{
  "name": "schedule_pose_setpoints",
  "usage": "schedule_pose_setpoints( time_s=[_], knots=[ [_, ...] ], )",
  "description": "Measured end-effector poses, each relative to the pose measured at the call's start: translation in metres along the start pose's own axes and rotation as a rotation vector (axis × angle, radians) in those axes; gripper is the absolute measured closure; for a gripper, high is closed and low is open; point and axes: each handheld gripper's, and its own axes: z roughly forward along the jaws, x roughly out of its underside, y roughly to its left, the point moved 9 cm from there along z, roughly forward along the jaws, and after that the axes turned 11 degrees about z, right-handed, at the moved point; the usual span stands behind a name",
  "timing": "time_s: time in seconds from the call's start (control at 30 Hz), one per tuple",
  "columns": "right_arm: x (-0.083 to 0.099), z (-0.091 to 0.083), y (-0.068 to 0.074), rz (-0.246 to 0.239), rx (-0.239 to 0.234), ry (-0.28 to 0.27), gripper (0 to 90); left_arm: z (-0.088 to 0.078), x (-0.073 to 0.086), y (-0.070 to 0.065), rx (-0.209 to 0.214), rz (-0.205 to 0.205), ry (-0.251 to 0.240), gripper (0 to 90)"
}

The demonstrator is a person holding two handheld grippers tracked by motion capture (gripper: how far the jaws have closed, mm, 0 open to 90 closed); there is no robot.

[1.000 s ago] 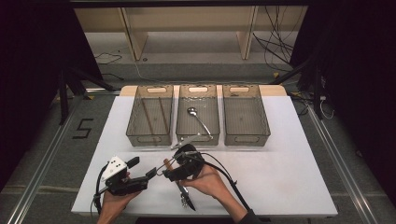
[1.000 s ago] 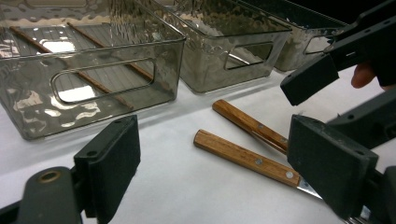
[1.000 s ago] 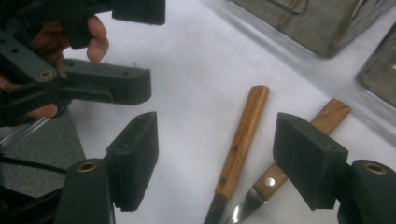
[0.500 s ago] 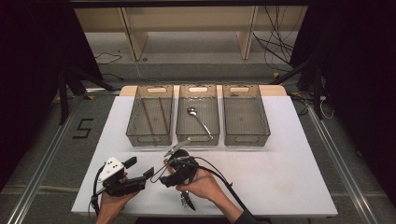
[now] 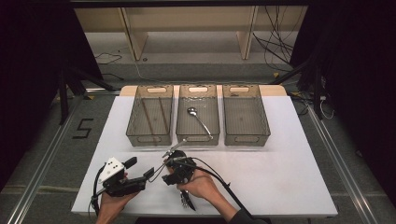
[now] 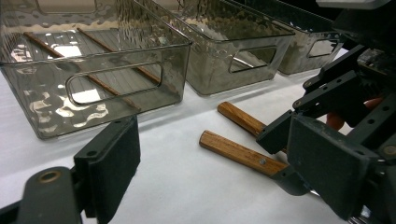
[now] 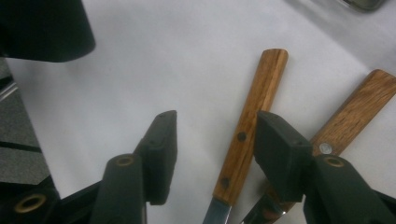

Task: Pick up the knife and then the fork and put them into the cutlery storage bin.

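Two utensils with wooden handles lie side by side on the white table [image 5: 280, 168]. In the right gripper view, one handle [image 7: 254, 121] lies between the jaws of my right gripper [image 7: 215, 135], close to the right pad [image 7: 280, 149] and clear of the left one. The other handle [image 7: 355, 107] lies outside the jaws. The jaws have just been closing and stand open. In the high view the right gripper [image 5: 170, 169] points down at the table. My left gripper [image 5: 140, 167] rests beside it, open and holding nothing [image 6: 215, 168]; it faces both handles [image 6: 240, 154].
Three clear bins stand in a row behind the grippers: the left bin [image 5: 150, 140] holds chopsticks [image 5: 147, 116], the middle bin [image 5: 198, 138] holds a spoon [image 5: 198, 119], and the right bin [image 5: 246, 138]. The utensils' dark ends [image 5: 187, 201] stick out under the right hand, near the table's front edge.
My right gripper has sunk a little toward the table and its jaws have narrowed around one wooden handle. The left gripper has stayed put.
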Motion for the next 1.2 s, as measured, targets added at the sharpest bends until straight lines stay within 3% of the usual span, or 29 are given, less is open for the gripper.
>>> schedule_pose_setpoints(
  time_s=[0.27, 0.43, 0.57, 0.73, 0.87, 1.1, 1.2],
  knots=[
    [0.001, 0.007, -0.007, 0.015, 0.056, 0.022, 58.8, 0.001, 0.000, -0.001, 0.003, -0.001, -0.001, 17.3],
    [0.007, 0.012, -0.007, 0.002, 0.075, 0.051, 65.2, 0.001, 0.000, -0.001, 0.004, 0.005, 0.002, 17.3],
    [0.008, 0.012, -0.006, -0.018, 0.112, 0.049, 68.4, 0.001, 0.000, -0.001, 0.005, 0.005, 0.002, 17.3],
    [0.009, 0.012, -0.005, -0.029, 0.124, 0.051, 71.1, 0.001, 0.000, -0.001, 0.003, 0.005, 0.002, 17.3],
    [0.010, 0.013, 0.000, -0.015, 0.083, 0.059, 76.1, 0.001, 0.000, -0.001, 0.000, 0.002, 0.000, 17.3],
    [0.010, 0.013, 0.003, -0.020, 0.070, 0.063, 76.6, 0.000, 0.000, 0.001, -0.005, 0.001, 0.002, 17.3],
    [0.010, 0.012, 0.004, -0.012, 0.041, 0.064, 76.6, 0.000, 0.000, 0.001, -0.007, 0.000, 0.002, 17.3]
  ],
)
